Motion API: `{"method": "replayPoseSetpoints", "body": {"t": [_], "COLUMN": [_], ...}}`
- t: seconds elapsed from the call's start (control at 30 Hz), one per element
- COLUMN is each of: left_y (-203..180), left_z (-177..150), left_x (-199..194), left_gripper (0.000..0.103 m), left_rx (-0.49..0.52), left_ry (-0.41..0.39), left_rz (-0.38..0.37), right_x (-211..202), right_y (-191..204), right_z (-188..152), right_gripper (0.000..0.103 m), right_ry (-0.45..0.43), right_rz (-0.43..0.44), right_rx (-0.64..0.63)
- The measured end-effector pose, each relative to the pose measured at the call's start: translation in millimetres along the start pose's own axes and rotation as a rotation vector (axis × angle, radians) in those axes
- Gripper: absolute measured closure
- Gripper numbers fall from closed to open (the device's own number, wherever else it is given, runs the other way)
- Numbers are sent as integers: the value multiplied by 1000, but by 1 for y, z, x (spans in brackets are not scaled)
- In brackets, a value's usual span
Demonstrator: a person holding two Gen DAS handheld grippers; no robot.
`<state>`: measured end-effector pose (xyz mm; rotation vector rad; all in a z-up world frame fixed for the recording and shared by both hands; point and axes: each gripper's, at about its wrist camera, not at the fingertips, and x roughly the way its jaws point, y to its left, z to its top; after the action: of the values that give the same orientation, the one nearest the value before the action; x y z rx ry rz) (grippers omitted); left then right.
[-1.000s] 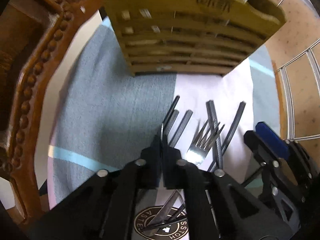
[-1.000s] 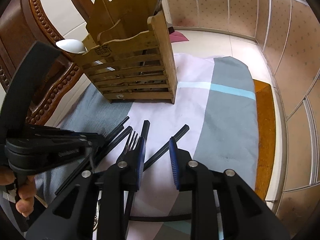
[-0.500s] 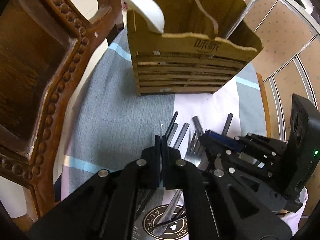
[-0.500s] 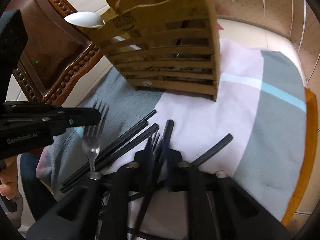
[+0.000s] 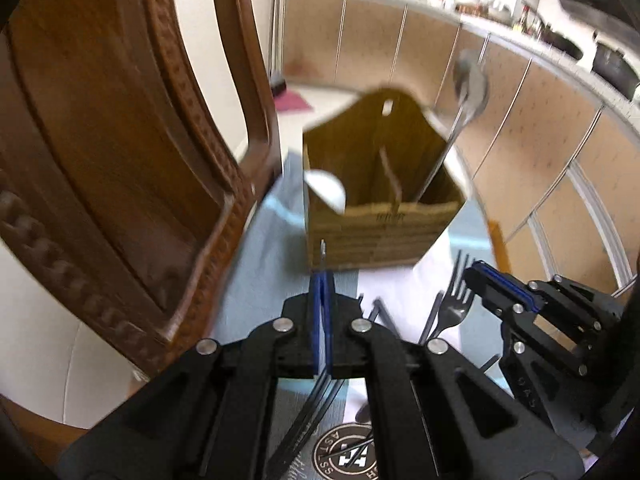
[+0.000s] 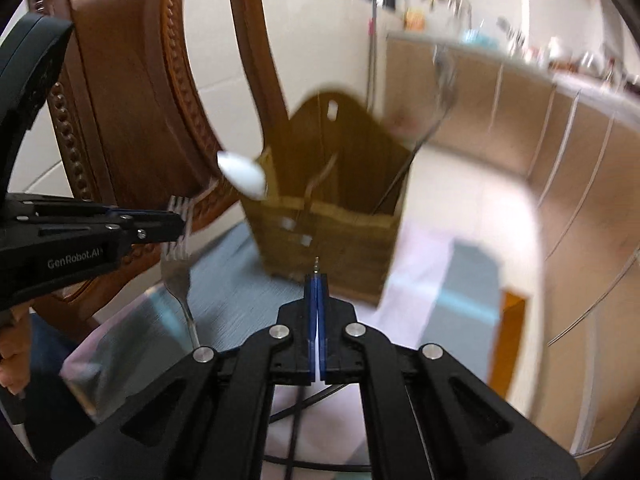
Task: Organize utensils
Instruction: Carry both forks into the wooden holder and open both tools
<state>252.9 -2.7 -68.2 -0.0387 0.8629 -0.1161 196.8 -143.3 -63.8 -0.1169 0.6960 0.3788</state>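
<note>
Both tongs are clamped on forks. The left gripper [image 5: 322, 280] pinches one fork [image 6: 178, 240] by its tines; the right gripper [image 6: 317, 284] grips another fork [image 5: 452, 300]. Ahead stands the wooden holder [image 5: 380, 216], holding a white spoon [image 5: 326, 190] and a ladle [image 5: 468, 84], beside a carved chair [image 5: 120, 160]. Chopsticks [image 5: 308, 412] lie on the cloth [image 5: 264, 280]. "GenRobot.AI" marks the left gripper.

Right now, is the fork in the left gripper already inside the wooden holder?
Out. The fork hangs clamped in the left gripper, well apart from the wooden holder.

Bright daylight, motion blur, fisheye-warped edges
</note>
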Motion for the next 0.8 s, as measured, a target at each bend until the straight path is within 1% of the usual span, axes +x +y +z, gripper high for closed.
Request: {"method": "replayPoseSetpoints", "body": {"t": [0.07, 0.17, 0.37, 0.57, 0.67, 0.8], "left_y": [2, 0, 8, 23, 33, 29], "left_z": [3, 6, 14, 35, 54, 74], "left_x": [-11, -27, -64, -104, -125, -145], "left_gripper": [102, 102, 102, 102, 102, 102], "left_rx": [-5, 1, -3, -44, -87, -95], "left_ry": [-34, -93, -186, -294, -375, -494], "left_rz": [3, 20, 36, 47, 57, 120], "right_x": [-14, -29, -58, -78, -99, -111], "right_y": [3, 3, -5, -17, -24, -28], "right_z": [7, 16, 32, 50, 64, 85], "right_gripper": [101, 101, 101, 101, 101, 101], "right_ry": [-44, -96, -195, -267, -320, -389], "right_rz": [-53, -98, -186, -246, -272, -346], "right_rx": [-25, -27, -14, 4, 24, 28]}}
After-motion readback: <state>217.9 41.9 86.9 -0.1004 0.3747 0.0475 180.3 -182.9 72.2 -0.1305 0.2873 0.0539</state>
